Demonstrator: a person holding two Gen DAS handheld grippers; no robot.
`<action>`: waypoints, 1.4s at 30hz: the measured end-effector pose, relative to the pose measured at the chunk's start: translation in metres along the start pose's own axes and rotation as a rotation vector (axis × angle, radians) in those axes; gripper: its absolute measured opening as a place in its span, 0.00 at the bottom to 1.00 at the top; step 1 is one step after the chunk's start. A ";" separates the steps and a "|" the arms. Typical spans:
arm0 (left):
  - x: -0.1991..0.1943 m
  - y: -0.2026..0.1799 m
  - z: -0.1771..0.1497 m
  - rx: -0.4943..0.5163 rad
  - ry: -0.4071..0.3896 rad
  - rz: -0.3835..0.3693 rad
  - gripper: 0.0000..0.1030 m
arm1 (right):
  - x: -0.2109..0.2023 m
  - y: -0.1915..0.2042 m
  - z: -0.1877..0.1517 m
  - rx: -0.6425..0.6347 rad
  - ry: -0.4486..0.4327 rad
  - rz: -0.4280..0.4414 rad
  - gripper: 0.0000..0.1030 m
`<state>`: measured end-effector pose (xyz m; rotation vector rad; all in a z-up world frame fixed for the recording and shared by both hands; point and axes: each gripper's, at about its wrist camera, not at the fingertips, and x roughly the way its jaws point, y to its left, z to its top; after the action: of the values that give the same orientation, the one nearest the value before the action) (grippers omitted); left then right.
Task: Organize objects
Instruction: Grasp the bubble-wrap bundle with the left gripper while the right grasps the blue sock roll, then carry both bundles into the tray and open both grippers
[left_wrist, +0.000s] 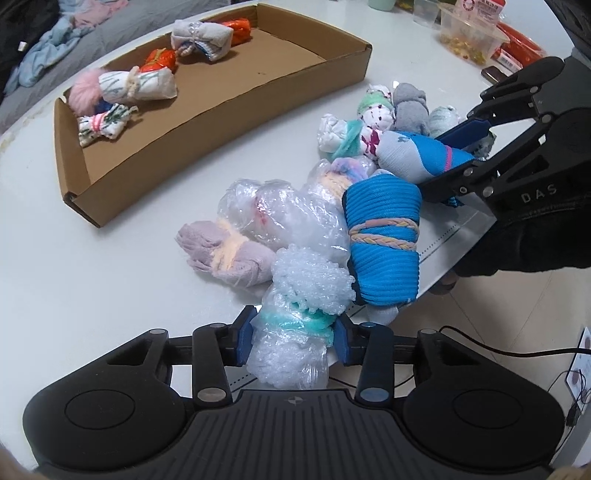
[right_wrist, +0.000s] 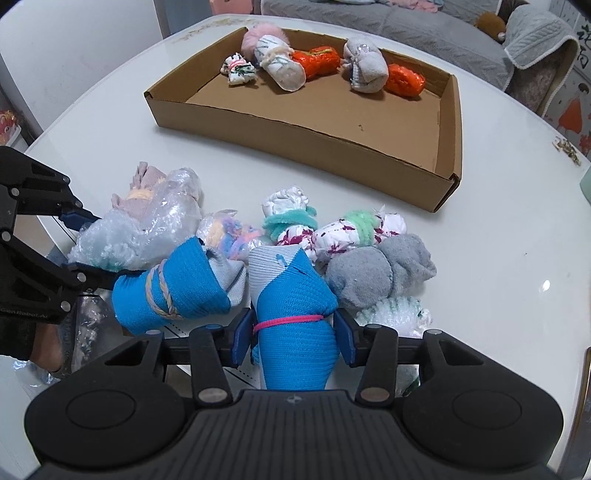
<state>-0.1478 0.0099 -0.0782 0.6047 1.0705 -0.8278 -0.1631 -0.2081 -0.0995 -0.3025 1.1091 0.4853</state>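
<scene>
Black left gripper (left_wrist: 293, 338) jaws clamping bubble-wrap bundle (left_wrist: 295, 332); right gripper (right_wrist: 293, 338) marked "DAS" clamping blue sock roll (right_wrist: 291, 314)

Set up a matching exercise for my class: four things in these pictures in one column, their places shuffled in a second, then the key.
Things
1. bubble-wrap bundle with teal band
2. blue-and-grey sock roll with pink band
3. pink pompom
4. ribbed blue sock roll tied with cord

Places
A. loose in the pile on the table
B. between the left gripper pads
C. in the cardboard tray
D. between the right gripper pads

Pairs: 1-B, 2-D, 3-C, 4-A
</scene>
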 end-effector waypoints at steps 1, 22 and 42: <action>-0.001 0.000 0.000 0.001 -0.003 0.000 0.47 | -0.001 0.000 0.000 0.003 -0.004 0.006 0.41; -0.078 0.073 0.069 -0.096 -0.155 0.111 0.47 | -0.072 -0.026 0.044 0.045 -0.232 0.076 0.41; 0.012 0.146 0.138 -0.179 -0.095 0.146 0.47 | 0.025 -0.016 0.179 -0.134 -0.205 0.144 0.41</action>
<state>0.0460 -0.0183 -0.0324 0.4813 0.9899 -0.6204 -0.0071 -0.1327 -0.0470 -0.2842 0.9039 0.7047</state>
